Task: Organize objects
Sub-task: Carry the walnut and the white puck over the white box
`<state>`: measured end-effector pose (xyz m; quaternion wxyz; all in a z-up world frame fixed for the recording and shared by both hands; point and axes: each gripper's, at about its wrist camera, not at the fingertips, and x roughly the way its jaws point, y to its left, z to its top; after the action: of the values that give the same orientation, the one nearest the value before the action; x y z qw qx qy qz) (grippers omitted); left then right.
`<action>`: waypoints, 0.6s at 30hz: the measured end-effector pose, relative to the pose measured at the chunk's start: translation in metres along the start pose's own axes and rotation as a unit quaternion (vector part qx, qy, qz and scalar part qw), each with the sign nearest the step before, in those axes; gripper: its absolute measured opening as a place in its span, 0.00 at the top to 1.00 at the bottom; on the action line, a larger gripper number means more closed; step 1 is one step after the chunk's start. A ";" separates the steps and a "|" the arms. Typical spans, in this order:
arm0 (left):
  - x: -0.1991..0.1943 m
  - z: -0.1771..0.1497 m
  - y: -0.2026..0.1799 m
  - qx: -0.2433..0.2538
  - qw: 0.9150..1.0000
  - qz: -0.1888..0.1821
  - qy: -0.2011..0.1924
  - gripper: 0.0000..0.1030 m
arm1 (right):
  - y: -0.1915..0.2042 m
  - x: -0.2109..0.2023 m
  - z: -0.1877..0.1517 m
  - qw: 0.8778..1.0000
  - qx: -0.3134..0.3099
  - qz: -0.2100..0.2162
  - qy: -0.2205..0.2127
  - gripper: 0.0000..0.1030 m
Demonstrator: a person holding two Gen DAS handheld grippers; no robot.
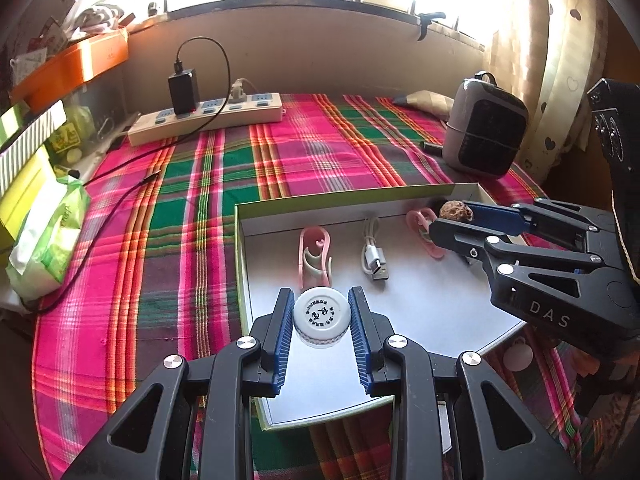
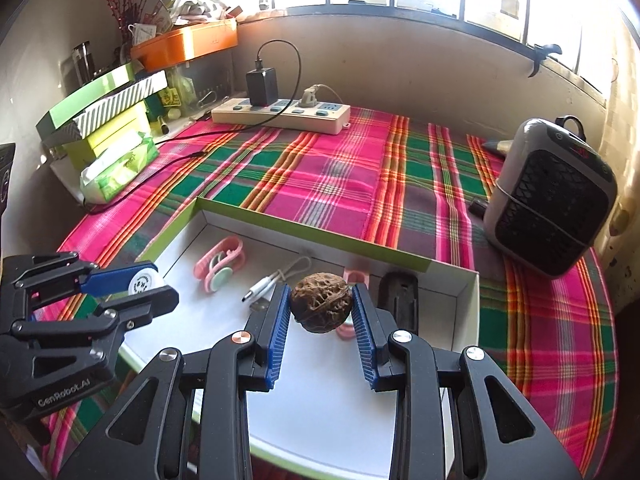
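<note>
A shallow white box [image 1: 404,308] [image 2: 328,396] with a green rim lies on the plaid cloth. My left gripper [image 1: 321,310] is shut on a white bottle cap [image 1: 321,317] [image 2: 145,282] and hovers over the box's near left part. My right gripper [image 2: 320,300] is shut on a brown walnut [image 2: 320,301] [image 1: 456,211] above the box's far right corner. Inside the box lie a pink clip [image 1: 315,254] [image 2: 220,263], a white USB cable [image 1: 373,254] [image 2: 276,278], a second pink clip [image 1: 421,226] partly hidden behind the right fingers, and a dark flat object [image 2: 399,300].
A power strip [image 1: 208,118] [image 2: 282,114] with a black charger sits at the back, its cable trailing left. A grey heater [image 1: 486,128] [image 2: 552,196] stands at the right. Stacked boxes and a green tissue pack [image 1: 48,240] [image 2: 120,170] crowd the left edge.
</note>
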<state>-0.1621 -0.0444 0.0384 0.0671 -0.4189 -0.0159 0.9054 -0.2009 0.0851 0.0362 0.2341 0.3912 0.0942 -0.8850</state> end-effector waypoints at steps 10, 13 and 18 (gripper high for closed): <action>0.014 0.000 -0.001 0.001 1.000 0.001 0.013 0.75 | 0.001 0.027 0.008 1.000 -0.015 0.000 0.021 0.68; 0.017 0.000 0.000 0.001 1.000 0.001 0.015 0.75 | 0.001 0.031 0.008 1.000 -0.017 0.001 0.023 0.68; 0.020 0.000 0.000 0.000 1.000 0.000 0.016 0.75 | 0.005 0.034 0.010 0.999 -0.024 0.000 0.022 0.68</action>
<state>-0.1748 -0.0420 0.0237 0.0672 -0.4338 -0.0150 0.8984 -0.2252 0.0658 0.0185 0.2415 0.4050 0.1201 -0.8736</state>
